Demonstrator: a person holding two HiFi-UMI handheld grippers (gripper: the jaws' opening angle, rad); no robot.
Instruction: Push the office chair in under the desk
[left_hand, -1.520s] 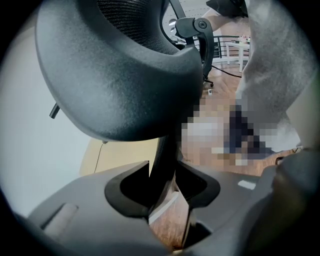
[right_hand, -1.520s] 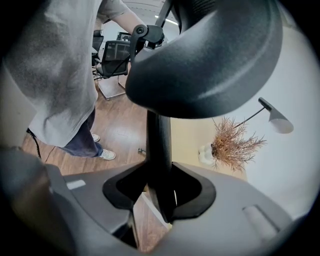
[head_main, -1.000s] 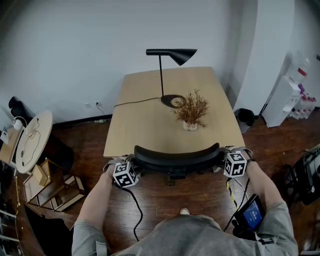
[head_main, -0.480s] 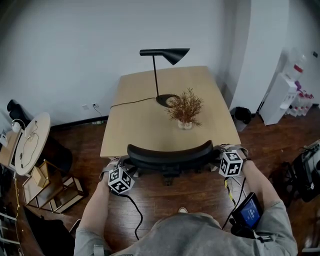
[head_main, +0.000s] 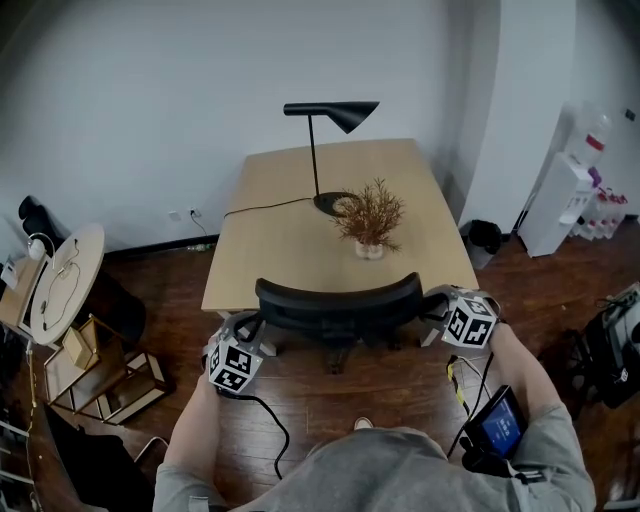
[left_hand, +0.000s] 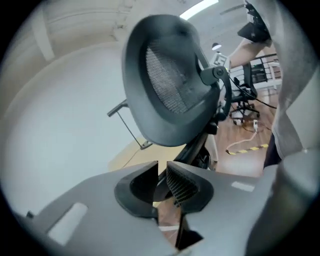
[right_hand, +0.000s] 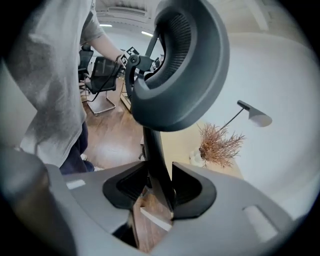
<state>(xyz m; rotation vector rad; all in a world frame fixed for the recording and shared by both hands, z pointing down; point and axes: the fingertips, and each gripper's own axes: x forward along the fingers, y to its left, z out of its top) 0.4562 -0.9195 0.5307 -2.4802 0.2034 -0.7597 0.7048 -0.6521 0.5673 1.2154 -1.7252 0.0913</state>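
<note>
A: While the office chair (head_main: 335, 300) stands with its backrest at the near edge of the desk (head_main: 300, 220), how are the jaws?

B: On the left gripper (left_hand: 161, 172) they have just been closing. Slim gap left, nothing pinched, beside the backrest's left end. The right gripper (right_hand: 159, 182) is clamped on the chair's dark strut.

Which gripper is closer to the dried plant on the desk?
Right. The right gripper, clamped on the office chair, sits just below-right of the dried plant. The left gripper, jaws just closed further on nothing, is farther off, lower left.
</note>
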